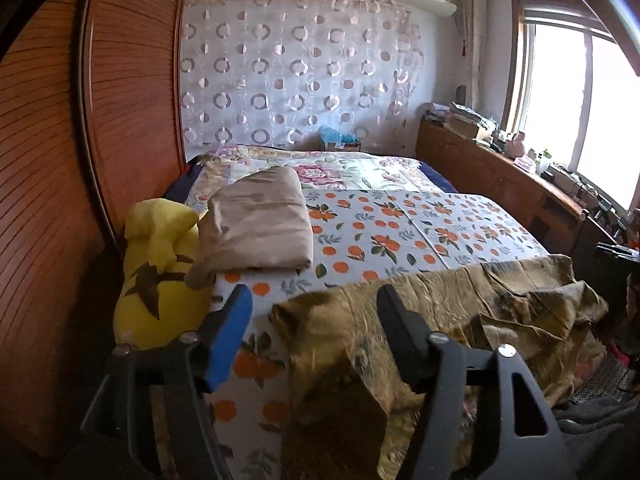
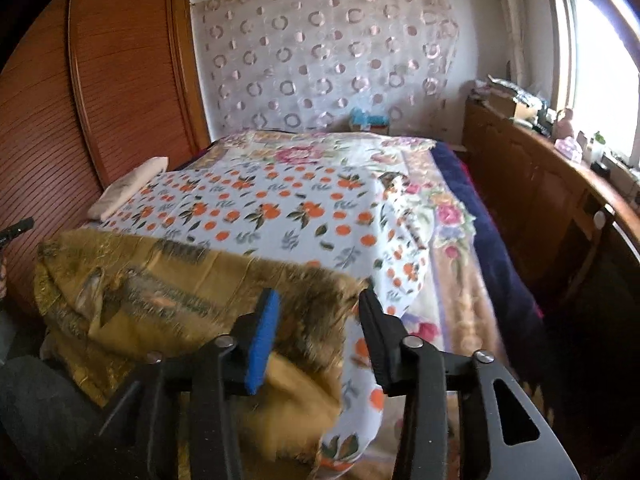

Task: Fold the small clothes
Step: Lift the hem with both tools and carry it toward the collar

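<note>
The golden cloth (image 1: 440, 312) lay crumpled on the bed's (image 1: 400, 216) near edge. Both the left gripper (image 1: 316, 312) and right gripper (image 2: 316, 312) hung with fingers open, probably ready to grab its corners.

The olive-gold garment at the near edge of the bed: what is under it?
The olive-gold garment lies crumpled on the orange-print sheet, which shows beyond it and at its side. Whatever lies beneath its folds is covered. Both tongs, left and right, are open above it.
</note>
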A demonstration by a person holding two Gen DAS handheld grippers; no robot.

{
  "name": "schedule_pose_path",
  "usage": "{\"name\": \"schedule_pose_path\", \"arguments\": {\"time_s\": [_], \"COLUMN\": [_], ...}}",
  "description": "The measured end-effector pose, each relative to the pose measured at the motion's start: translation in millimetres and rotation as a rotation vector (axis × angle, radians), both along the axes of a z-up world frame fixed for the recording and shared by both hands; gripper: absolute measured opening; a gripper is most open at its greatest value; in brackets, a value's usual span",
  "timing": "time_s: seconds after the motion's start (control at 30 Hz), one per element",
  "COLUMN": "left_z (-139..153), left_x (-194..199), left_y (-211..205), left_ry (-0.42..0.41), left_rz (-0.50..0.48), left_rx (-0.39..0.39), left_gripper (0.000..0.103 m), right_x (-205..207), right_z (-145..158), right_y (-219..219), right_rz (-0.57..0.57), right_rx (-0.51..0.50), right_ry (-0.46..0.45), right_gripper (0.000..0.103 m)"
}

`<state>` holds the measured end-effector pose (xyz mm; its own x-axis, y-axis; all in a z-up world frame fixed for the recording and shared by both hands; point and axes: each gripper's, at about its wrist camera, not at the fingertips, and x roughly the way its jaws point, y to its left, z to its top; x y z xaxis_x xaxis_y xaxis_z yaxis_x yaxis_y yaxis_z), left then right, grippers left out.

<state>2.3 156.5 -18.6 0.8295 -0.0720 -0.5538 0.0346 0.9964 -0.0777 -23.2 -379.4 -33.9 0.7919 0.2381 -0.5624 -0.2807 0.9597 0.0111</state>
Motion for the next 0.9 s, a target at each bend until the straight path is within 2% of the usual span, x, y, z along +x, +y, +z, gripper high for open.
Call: {"name": "schedule_pose_path", "arguments": {"time_s": [0.17,0.37,0.67,0.9], "left_z": [-5.7,-31.5,-69.5,-86.9], "left_x": [36.9,78.0,88.0,87.8], "left_y": [2.4,11.8,-0.7,0.6], "left_ry": [0.029,0.134,0.257,0.316], "left_rz": [-0.006,-0.002,-0.046,-0.045], "left_rx": [0.029,0.043,0.061,0.036], "left_gripper": [0.069,0.069,0.069,0.069], "right_x": [23.1,56.5,79.3,94.4], "right_z": [-7.5,-31.0,-58.6,-62.4], "right_y": [14.7,21.6,26.5,27.2], "right_rz": [0.006,0.004,-0.026,-0.041], "right_rx": [-0.035,-0.022,-0.069,-0.065], "right_ry": [0.01,0.084,0.172,0.204], "right_gripper": [0.049,0.051,0.053,0.063]}}
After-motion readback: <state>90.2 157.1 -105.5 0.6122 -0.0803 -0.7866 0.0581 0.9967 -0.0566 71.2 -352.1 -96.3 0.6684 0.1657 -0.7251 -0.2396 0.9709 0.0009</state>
